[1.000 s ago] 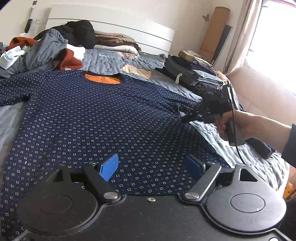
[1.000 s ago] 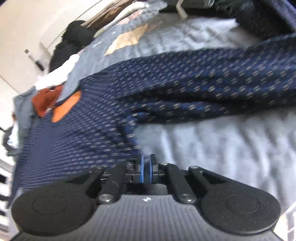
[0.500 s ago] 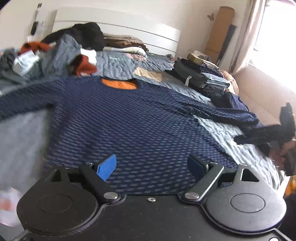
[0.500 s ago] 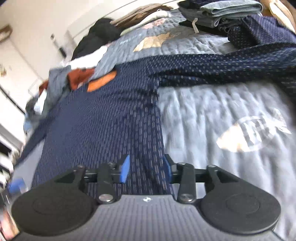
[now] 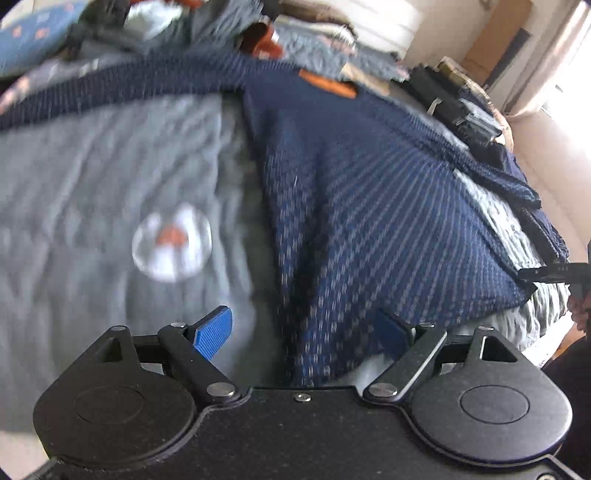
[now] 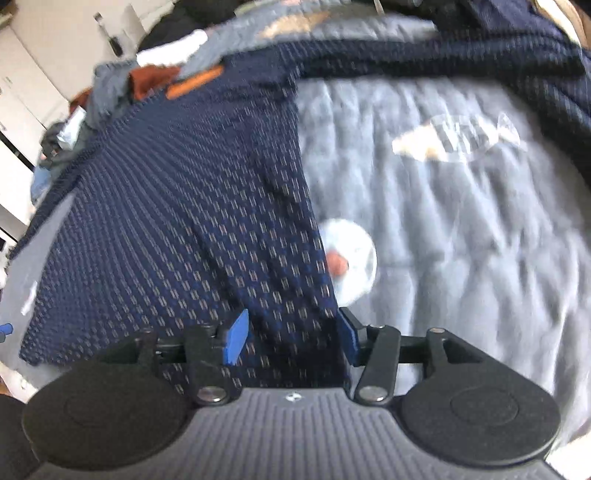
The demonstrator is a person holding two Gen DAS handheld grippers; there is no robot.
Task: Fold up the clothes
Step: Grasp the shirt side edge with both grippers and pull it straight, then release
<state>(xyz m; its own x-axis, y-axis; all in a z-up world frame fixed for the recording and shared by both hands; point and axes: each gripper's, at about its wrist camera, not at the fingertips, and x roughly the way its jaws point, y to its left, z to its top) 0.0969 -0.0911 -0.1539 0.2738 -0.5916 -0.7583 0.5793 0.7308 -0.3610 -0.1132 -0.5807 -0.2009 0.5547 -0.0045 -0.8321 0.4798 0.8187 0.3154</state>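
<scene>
A navy patterned sweater (image 5: 369, 184) with an orange neck label (image 5: 327, 85) lies flat on the grey quilt (image 5: 92, 184), sleeves spread out. My left gripper (image 5: 303, 332) hovers open over the sweater's lower left edge, and the cloth's side edge runs between its blue pads (image 5: 213, 334). In the right wrist view the same sweater (image 6: 166, 221) fills the left half. My right gripper (image 6: 291, 338) hangs over its lower right corner with jaws opening; the cloth lies beneath them and the pads do not press it. That right gripper (image 5: 546, 273) also shows at the left view's far right edge.
A stack of folded clothes (image 5: 454, 107) sits at the far right of the bed, and a loose heap of clothes (image 5: 207, 18) at its head. The quilt bears a round white patch (image 6: 351, 254) and a fish print (image 6: 458, 142). The bed's edge runs close on the right.
My right gripper let go of the sweater cloth it was pinching, opened, and drew back to the lower right corner. My left gripper swung left to the sweater's left edge.
</scene>
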